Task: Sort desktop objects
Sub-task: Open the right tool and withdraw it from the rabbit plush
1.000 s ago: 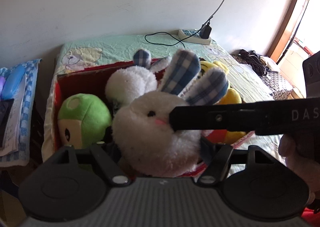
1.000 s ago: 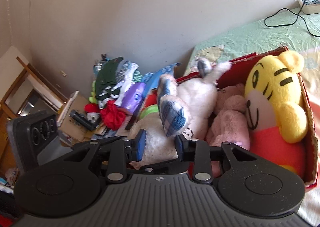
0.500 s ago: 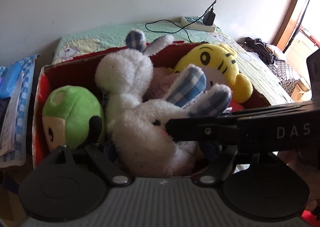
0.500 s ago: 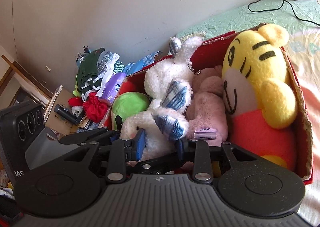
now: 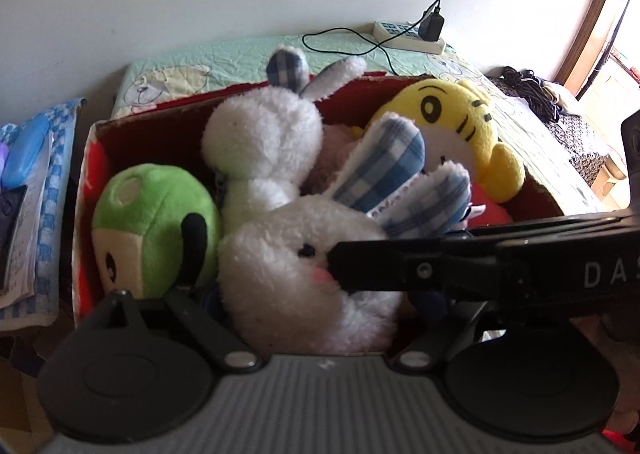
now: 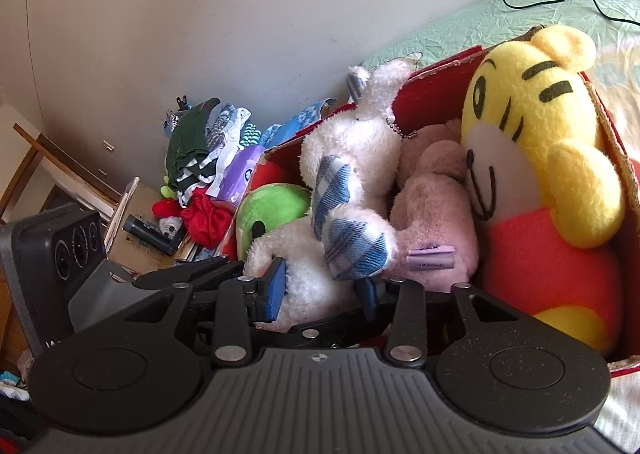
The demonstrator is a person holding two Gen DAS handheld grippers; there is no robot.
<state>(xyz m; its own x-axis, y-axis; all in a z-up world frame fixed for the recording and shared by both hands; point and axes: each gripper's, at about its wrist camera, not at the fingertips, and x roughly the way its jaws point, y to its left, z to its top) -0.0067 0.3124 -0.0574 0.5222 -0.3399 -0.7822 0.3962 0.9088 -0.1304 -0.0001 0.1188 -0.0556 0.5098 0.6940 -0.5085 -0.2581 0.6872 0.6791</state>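
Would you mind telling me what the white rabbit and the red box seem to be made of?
White rabbit: soft plush, going by its fuzzy pile, with woven blue checked cloth on the ears. Red box: probably cardboard with a matte red surface, since its torn rim shows brown.

I am lowering the white rabbit (image 6: pixel 304 266) into the red box (image 6: pixel 436 93); it is now sinking between the right gripper's (image 6: pixel 320 290) blue pads (image 6: pixel 274 288), beside the green plush (image 6: pixel 272 209), while its plaid ears are tipping toward the pink plush (image 6: pixel 432 205).
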